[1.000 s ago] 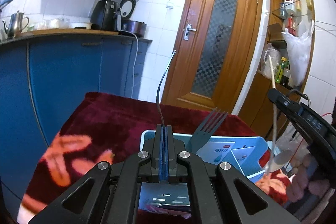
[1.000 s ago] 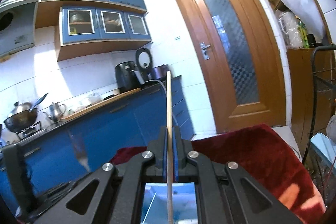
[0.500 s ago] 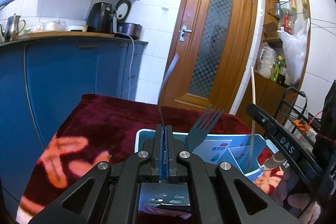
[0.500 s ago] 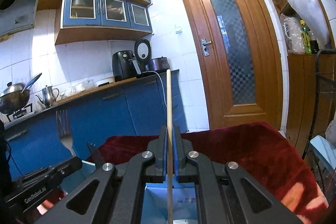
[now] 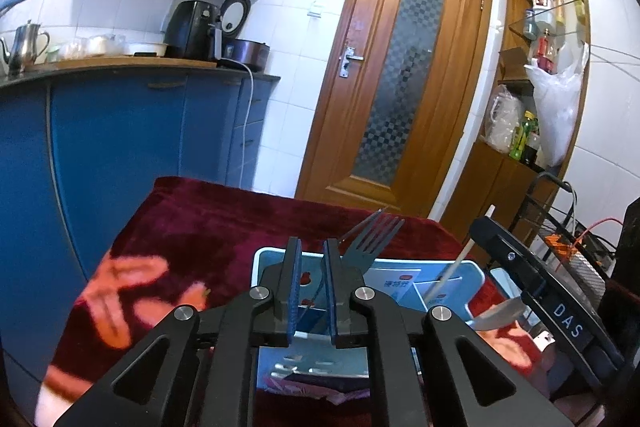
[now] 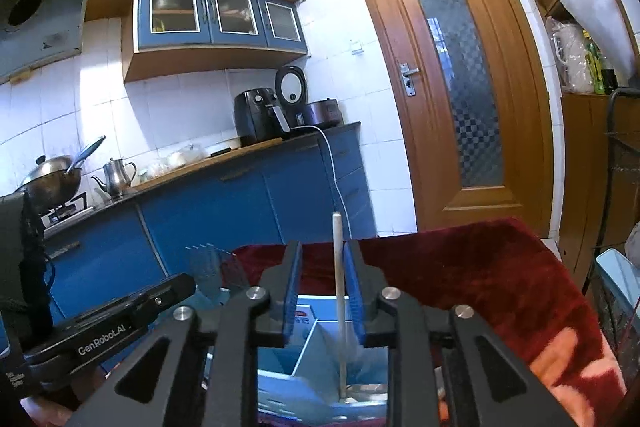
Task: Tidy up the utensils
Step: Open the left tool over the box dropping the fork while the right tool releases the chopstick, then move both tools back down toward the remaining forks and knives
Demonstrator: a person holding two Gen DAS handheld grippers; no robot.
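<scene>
- Fork (image 5: 370, 241) and pale-handled utensil (image 6: 339, 303) stand in the blue organizer (image 5: 460, 273), apparently done.
- Left gripper (image 5: 311, 291) and right gripper (image 6: 322, 301) gape just above it, empty.
- Remaining utensils: cannot tell.

black tongs (image 5: 311, 293) with blue pads (image 5: 294, 291), silver screws, white "genrobot.ai" and "das" lettering.

A light blue organizer box (image 5: 476, 277) with white dividers stands just in front of the left gripper (image 5: 311, 291). A dark grey fork (image 5: 366, 247) stands in it, prongs up, right beside that gripper. A utensil with a thin pale handle (image 6: 338, 291) stands almost upright between the parted fingers of the right gripper (image 6: 322, 297).
</scene>
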